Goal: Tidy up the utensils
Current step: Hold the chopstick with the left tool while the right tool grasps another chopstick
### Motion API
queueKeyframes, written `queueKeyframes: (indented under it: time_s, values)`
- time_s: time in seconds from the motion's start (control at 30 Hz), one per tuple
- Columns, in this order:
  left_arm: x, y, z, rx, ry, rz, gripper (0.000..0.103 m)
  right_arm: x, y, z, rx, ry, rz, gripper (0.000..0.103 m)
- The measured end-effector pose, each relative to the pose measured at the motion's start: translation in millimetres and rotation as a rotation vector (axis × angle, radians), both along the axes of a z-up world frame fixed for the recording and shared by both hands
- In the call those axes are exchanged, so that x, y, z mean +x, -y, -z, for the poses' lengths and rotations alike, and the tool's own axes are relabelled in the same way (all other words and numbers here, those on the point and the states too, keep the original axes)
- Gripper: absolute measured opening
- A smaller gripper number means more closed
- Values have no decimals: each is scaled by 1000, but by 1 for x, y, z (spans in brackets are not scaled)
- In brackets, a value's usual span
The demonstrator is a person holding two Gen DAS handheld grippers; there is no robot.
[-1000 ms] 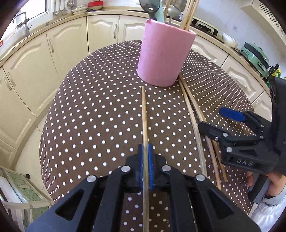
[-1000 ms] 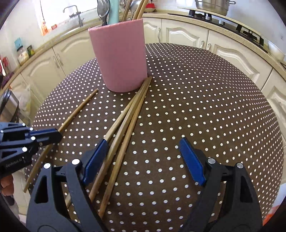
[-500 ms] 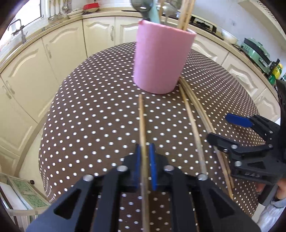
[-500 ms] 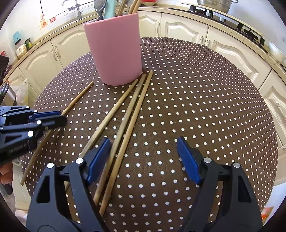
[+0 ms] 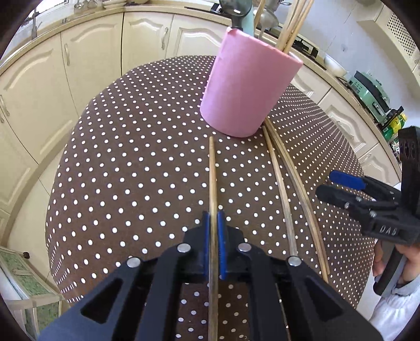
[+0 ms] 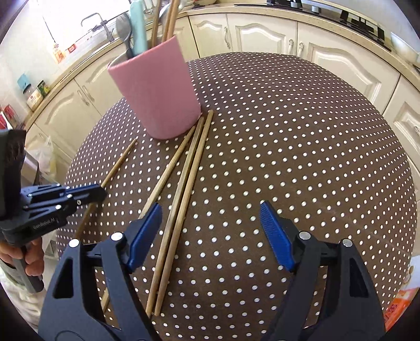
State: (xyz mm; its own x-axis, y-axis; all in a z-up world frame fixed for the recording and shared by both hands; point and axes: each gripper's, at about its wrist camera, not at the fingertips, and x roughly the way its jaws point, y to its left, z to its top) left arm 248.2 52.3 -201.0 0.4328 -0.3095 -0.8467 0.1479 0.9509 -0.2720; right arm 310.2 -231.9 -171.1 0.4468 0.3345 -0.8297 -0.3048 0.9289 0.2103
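Observation:
A pink holder (image 5: pixel 246 94) (image 6: pixel 157 91) stands on the polka-dot table and holds chopsticks, a spoon and a teal handle. My left gripper (image 5: pixel 214 220) (image 6: pixel 97 194) is shut on one wooden chopstick (image 5: pixel 212 170) (image 6: pixel 120 160), whose tip points at the holder's base. Three more chopsticks (image 5: pixel 286 183) (image 6: pixel 183 183) lie on the cloth from the holder toward me. My right gripper (image 6: pixel 210 212) (image 5: pixel 333 183) is open and empty, hovering over the near ends of those three.
The round table (image 6: pixel 302 147) has a brown cloth with white dots. Cream kitchen cabinets (image 5: pixel 92 57) and a counter ring it. A green appliance (image 5: pixel 370 89) sits on the counter at the right, a sink tap (image 6: pixel 97 21) at the far left.
Both views have tilted and risen a little. My left gripper has lifted the held chopstick and turned toward the holder. My right gripper stays open over the three chopsticks.

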Motion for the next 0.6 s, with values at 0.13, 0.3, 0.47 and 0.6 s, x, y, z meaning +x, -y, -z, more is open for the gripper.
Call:
queueKeyframes:
  time_s: [0.13,0.3,0.47,0.6]
  values:
    - [10,-5,1,-16,-26,6,6,12,3,-4,33,-32,6,76]
    - [24,-1,-2,-8,-49,19,6,28,-13,-4,-1,-69,-10,75]
    - [28,1,-1,2,-48,17,6,46,-25,1,-38,-118,-24,57]
    - [34,4,-2,5,-49,19,6,55,-34,6,-99,-130,-21,51]
